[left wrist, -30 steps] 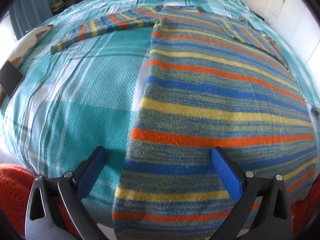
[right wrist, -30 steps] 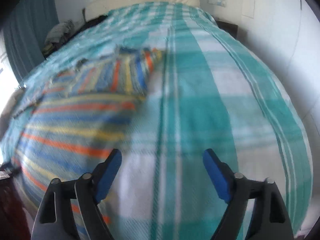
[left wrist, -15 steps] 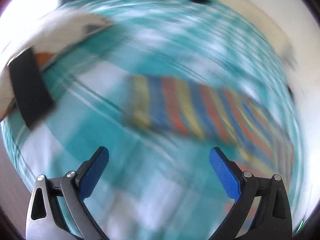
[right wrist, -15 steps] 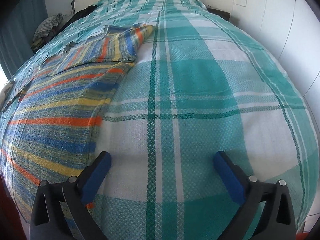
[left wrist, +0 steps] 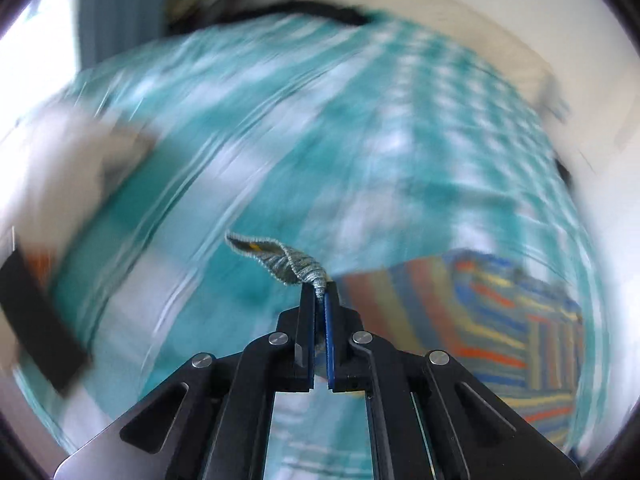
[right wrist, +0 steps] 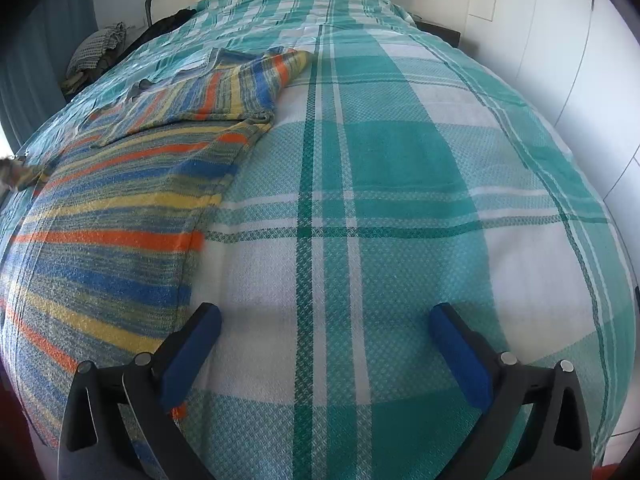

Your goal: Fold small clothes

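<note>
A knitted sweater (right wrist: 120, 208) striped in blue, yellow and orange lies flat on the teal plaid bedspread (right wrist: 400, 160). Its right sleeve (right wrist: 240, 84) is folded across the chest. In the blurred left wrist view my left gripper (left wrist: 320, 290) is shut on the greyish cuff (left wrist: 280, 260) of the other sleeve, which curls up out of the pads above the bed. The sweater body (left wrist: 500, 320) lies to the right of it. My right gripper (right wrist: 324, 320) stands wide open over bare bedspread, just right of the sweater's side edge, holding nothing.
A heap of dark and checked clothes (right wrist: 96, 52) sits at the bed's far left corner. White wardrobe doors (right wrist: 580, 40) run along the right side. A flat black object (left wrist: 36, 320) lies off the bed's left edge. A dark nightstand (right wrist: 440, 30) is beside the headboard.
My left gripper swung from the sweater's hem over to the outstretched sleeve, then shut on its cuff and rose. My right gripper spread a little wider and stayed in place.
</note>
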A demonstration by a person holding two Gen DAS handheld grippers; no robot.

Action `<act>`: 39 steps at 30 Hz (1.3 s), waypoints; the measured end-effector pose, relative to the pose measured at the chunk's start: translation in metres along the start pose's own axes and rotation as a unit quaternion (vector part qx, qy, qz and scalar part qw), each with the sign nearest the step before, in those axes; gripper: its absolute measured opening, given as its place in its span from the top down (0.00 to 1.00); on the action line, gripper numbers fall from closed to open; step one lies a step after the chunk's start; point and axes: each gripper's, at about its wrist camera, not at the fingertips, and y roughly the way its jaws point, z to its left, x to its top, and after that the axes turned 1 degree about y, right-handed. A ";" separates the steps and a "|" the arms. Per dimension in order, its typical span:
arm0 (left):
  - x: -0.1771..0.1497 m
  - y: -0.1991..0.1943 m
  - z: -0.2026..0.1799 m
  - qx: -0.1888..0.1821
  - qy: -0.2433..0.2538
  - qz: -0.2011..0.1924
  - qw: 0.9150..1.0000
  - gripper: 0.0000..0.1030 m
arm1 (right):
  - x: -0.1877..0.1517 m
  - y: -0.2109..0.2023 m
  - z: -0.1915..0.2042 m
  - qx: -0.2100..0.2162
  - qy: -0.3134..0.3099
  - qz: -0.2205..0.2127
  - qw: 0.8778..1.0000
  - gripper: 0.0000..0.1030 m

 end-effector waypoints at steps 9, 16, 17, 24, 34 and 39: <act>-0.027 -0.003 -0.239 -0.129 0.233 -0.002 0.964 0.86 | 0.001 0.000 0.000 -0.001 0.000 0.002 1.000 0.00; -0.068 0.034 -0.241 -0.109 0.182 0.041 0.976 0.22 | 0.000 0.000 0.001 0.002 -0.005 0.003 1.000 0.00; -0.076 0.034 -0.234 -0.101 0.173 0.043 0.979 0.22 | 0.000 0.000 0.001 0.002 -0.006 0.003 1.000 0.00; -0.204 0.032 -0.165 0.009 0.233 0.091 0.968 0.07 | 0.001 0.002 0.003 -0.002 -0.010 0.007 1.000 0.00; -0.268 -0.017 -0.111 0.015 0.208 0.080 0.975 0.01 | -0.003 0.001 0.003 -0.005 -0.017 -0.006 1.000 0.00; -0.270 -0.020 -0.105 0.017 0.195 0.067 0.978 0.01 | -0.005 0.000 0.003 -0.005 -0.018 -0.014 1.000 0.00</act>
